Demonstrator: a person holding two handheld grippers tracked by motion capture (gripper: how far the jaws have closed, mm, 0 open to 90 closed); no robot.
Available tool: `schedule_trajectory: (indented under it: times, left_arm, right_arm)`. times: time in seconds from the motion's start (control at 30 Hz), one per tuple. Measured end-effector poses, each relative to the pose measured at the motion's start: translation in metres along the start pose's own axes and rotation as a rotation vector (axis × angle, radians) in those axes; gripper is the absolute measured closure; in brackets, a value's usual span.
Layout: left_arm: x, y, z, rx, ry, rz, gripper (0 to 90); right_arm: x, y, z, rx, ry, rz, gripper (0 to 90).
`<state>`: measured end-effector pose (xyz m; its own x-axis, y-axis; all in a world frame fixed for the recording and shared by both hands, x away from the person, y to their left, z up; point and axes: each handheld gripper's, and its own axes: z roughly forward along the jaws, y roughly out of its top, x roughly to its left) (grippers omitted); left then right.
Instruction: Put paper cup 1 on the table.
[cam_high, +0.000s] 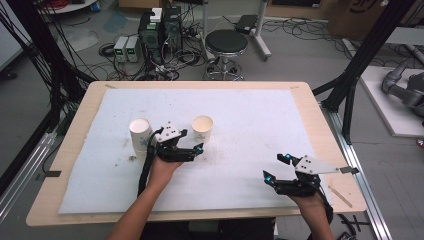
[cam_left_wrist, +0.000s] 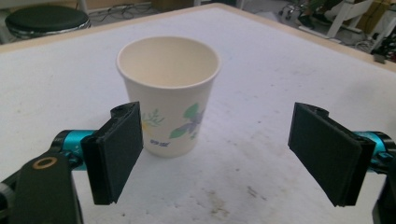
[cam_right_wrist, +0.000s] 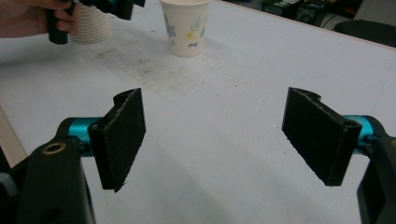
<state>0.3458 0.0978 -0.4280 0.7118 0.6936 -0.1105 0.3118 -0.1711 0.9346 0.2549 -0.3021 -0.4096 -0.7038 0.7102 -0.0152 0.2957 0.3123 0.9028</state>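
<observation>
A single paper cup (cam_high: 202, 127) with a flower print stands upright and empty on the white mat (cam_high: 250, 115). To its left stands a stack of paper cups (cam_high: 140, 134). Between them my left gripper (cam_high: 196, 151) points at the single cup. In the left gripper view its jaws stand wide apart (cam_left_wrist: 219, 149), with the cup (cam_left_wrist: 169, 93) just beyond them, untouched. My right gripper (cam_high: 277, 167) rests near the front right of the mat, open (cam_right_wrist: 212, 135) with nothing between its pads. The right gripper view shows the cup (cam_right_wrist: 185, 28) and the stack (cam_right_wrist: 91, 23) farther off.
The mat covers most of a wooden table (cam_high: 320, 125). Beyond the far edge are a black stool (cam_high: 226, 45), electronics boxes (cam_high: 156, 30) and cables on the floor. Black frame posts (cam_high: 367, 55) stand at both sides.
</observation>
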Motion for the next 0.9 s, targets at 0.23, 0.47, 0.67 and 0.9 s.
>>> schedule_trajectory:
  times: [0.23, 0.47, 0.67, 0.9]
  left_arm:
    - [-0.016, 0.007, -0.028, -0.078, -0.083, 0.048, 18.1]
    - [-0.025, 0.014, -0.049, -0.14, -0.156, 0.077, 18.0]
    - [-0.026, 0.021, -0.053, -0.151, -0.156, 0.086, 18.1]
    - [-0.026, 0.025, -0.057, -0.148, -0.154, 0.094, 18.4]
  right_arm:
    - [-0.001, 0.0, -0.001, 0.011, -0.017, -0.012, 20.9]
    - [-0.002, 0.002, -0.001, 0.006, -0.021, -0.002, 20.2]
    - [-0.004, 0.005, -0.001, -0.007, -0.029, 0.009, 20.2]
    - [-0.003, 0.003, 0.0, 0.0, -0.024, 0.011, 20.2]
